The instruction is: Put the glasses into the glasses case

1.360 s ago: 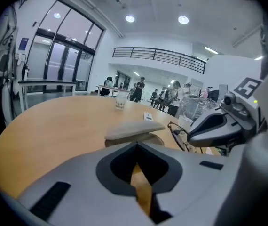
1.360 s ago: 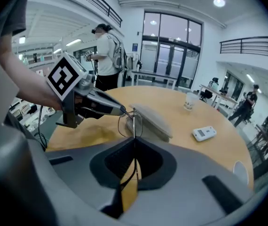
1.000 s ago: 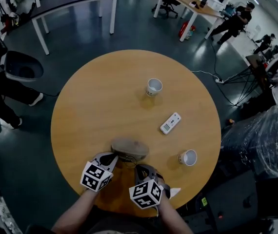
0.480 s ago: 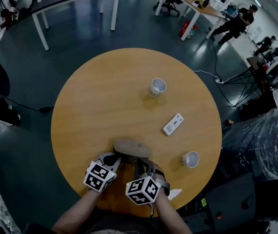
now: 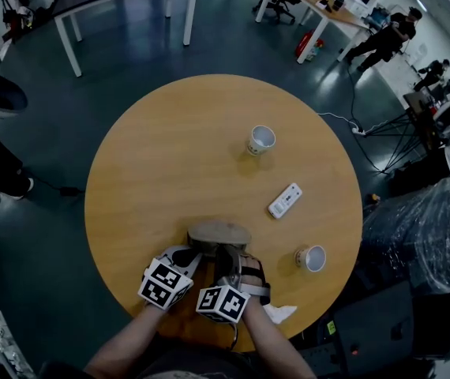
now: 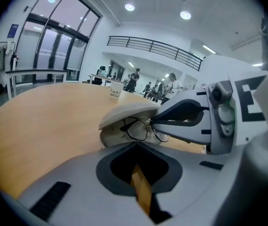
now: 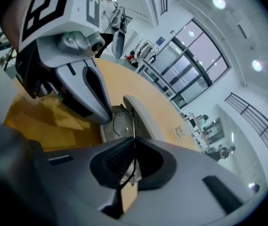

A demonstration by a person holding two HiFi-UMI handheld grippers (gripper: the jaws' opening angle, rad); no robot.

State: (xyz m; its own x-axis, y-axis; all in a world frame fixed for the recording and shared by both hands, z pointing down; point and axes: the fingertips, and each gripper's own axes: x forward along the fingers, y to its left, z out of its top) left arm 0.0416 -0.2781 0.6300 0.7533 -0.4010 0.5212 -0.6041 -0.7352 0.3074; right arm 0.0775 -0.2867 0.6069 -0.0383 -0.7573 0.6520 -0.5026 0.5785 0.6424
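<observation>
Dark thin-wire glasses (image 6: 136, 129) sit in the mouth of the open tan case (image 6: 127, 113). The right gripper (image 7: 134, 139) pinches their arm, while the left gripper (image 6: 136, 144) is closed on nothing.

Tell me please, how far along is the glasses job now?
Done: the glasses case lies open on the table. In hand: the right gripper is shut on a temple of the glasses, whose lenses sit at the case's mouth. To do: seat them fully inside and release.

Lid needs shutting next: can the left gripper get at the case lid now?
Probably yes: the lid lies just ahead of the left gripper, nothing between, though the right gripper holding the glasses crowds one side.
</observation>
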